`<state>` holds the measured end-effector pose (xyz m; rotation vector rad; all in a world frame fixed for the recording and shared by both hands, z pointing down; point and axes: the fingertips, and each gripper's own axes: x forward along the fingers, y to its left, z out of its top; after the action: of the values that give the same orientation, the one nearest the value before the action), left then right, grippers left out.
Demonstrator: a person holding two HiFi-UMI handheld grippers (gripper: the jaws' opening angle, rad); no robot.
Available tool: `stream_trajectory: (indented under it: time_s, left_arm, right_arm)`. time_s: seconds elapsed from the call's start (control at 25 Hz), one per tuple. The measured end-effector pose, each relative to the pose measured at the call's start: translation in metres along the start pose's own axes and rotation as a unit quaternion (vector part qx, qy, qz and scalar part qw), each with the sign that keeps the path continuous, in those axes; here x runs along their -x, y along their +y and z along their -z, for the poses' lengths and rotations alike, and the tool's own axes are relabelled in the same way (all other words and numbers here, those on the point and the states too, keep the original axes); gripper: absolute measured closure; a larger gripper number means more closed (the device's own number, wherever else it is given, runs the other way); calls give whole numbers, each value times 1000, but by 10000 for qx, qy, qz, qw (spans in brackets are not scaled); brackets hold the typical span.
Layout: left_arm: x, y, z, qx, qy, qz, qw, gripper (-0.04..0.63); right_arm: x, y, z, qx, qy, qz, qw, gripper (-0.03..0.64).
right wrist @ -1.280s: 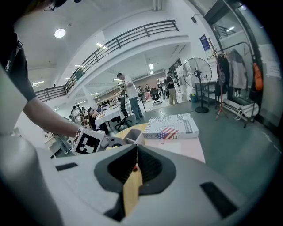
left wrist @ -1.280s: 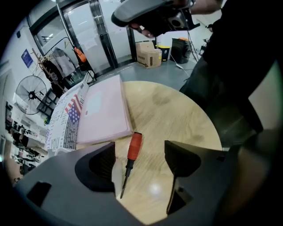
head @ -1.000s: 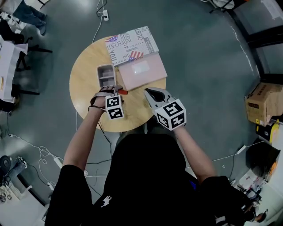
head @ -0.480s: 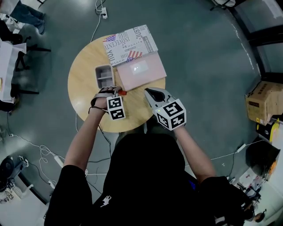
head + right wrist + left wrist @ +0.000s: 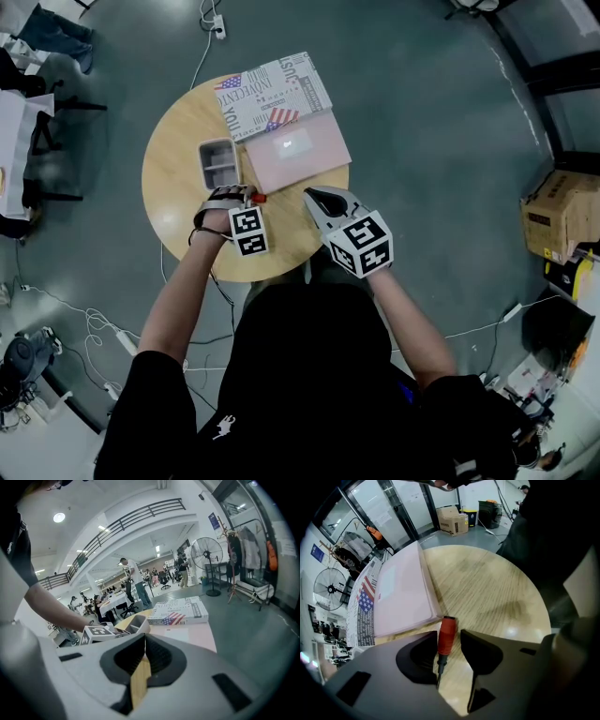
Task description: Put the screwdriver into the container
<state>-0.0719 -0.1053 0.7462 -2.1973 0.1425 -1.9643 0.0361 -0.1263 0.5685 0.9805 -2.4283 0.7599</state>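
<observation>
Two jaws of my left gripper (image 5: 449, 645) have just been closing round the screwdriver (image 5: 446, 634) — its red handle stands between them, one pad against it, the other a sliver off, so it isn't clamped. The screwdriver lies flat near the middle of the round wooden tabletop (image 5: 178, 211), its butt just beside the near corner of the pink book (image 5: 298, 148). The grey two-compartment container (image 5: 218, 164) sits by the book's left side, near the screwdriver but apart from it. My right gripper (image 5: 143, 641) hovers by the tabletop's near edge — jaw tips together, holding nothing
</observation>
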Motion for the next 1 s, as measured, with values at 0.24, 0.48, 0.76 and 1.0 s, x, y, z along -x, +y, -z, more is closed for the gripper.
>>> stream_trajectory:
  time_s: [0.24, 0.48, 0.76, 1.0]
  left_arm:
    - [-2, 2, 1, -111, 92, -131, 9998, 463]
    - [3, 4, 0, 29, -31, -233, 9997, 494]
    - [21, 3, 1, 398, -194, -362, 9984, 495]
    - [43, 4, 0, 788, -437, -545, 9944, 495]
  right_arm:
    - [1, 1, 2, -3, 31, -1, 10000, 614]
    - [1, 5, 1, 61, 34, -52, 10000, 614]
    - [2, 14, -7, 229, -42, -122, 9997, 614]
    - [3, 23, -15, 374, -132, -157, 9991, 614]
